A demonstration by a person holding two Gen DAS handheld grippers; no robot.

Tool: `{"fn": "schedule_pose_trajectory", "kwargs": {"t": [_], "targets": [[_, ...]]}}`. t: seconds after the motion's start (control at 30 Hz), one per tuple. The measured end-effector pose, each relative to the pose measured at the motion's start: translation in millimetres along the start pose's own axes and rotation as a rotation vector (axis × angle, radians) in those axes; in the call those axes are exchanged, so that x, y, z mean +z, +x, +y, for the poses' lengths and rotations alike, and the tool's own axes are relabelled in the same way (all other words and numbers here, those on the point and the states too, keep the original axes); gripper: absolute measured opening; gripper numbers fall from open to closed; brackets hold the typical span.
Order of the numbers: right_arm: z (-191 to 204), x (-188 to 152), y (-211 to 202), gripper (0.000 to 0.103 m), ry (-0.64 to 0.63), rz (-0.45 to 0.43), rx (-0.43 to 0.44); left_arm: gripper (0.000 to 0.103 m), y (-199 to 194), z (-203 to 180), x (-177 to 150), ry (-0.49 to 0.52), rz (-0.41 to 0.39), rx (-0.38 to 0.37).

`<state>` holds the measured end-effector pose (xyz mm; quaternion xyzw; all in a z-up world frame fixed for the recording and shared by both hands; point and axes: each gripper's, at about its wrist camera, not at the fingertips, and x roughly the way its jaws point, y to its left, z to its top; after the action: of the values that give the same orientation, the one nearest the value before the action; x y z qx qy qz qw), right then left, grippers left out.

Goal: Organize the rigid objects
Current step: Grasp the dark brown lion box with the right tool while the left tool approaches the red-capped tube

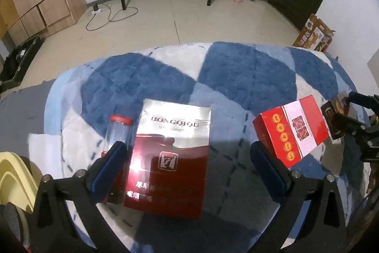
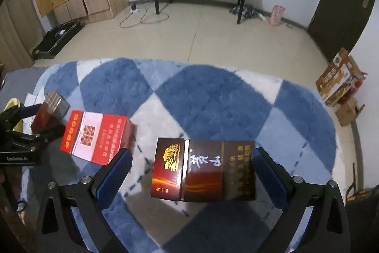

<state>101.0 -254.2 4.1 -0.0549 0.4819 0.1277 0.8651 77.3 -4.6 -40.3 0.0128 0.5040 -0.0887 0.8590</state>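
Left gripper's blue finger (image 1: 113, 158) covering base of clear red-lidded jar (image 1: 119, 132); white lettering on dark-brown carton (image 2: 203, 170) blurring, unreadable.

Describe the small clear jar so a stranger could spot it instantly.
Start at the blue-and-white checked rug, then find the big silver-and-red box lying flat between the fingers of the left gripper. The jar sits on that box's left. It is the only see-through, round item, topped by a red lid; its neighbours are all cardboard boxes.

Three boxes in row on rug (image 2: 213, 96); jar (image 1: 118, 132) leftmost.
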Motion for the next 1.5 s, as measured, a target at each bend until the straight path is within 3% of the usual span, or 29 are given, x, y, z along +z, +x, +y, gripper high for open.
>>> {"fn": "schedule_pose_trajectory", "kwargs": {"t": [0.23, 0.33, 0.5, 0.53, 0.63, 0.7, 0.83, 1.33, 1.4, 1.5], "targets": [[-1, -2, 7, 0.103, 0.023, -0.016, -0.041, 0.103, -11, 14, 3, -0.048, -0.034, -0.072], [-10, -3, 5, 0.103, 0.051, -0.013, -0.03, 0.103, -20, 35, 1, -0.085, -0.039, 0.035], [-10, -5, 19, 0.103, 0.036, 0.036, -0.028, 0.102, -27, 82, -7, -0.247, -0.073, 0.049], [-8, -5, 21, 0.103, 0.028, 0.043, -0.028, 0.099, -23, 83, -8, -0.231, -0.052, 0.094], [-5, -5, 24, 0.103, 0.013, 0.048, -0.021, 0.066, -24, 86, -10, -0.231, -0.037, 0.142], [-4, -5, 25, 0.103, 0.007, 0.049, -0.023, 0.063, -27, 83, -11, -0.206, -0.043, 0.218], [-4, -5, 27, 0.103, 0.006, 0.053, -0.025, 0.063, -16, 85, -14, -0.182, -0.013, 0.231], [-7, -7, 26, 0.103, 0.007, 0.055, -0.018, 0.062, -18, 68, -9, -0.133, -0.004, 0.092], [-7, -7, 27, 0.103, 0.005, 0.058, -0.02, 0.062, -18, 63, -8, -0.113, 0.006, 0.103], [-6, -7, 26, 0.103, -0.002, 0.059, -0.021, 0.063, -32, 63, -7, -0.129, -0.036, 0.093]]}}
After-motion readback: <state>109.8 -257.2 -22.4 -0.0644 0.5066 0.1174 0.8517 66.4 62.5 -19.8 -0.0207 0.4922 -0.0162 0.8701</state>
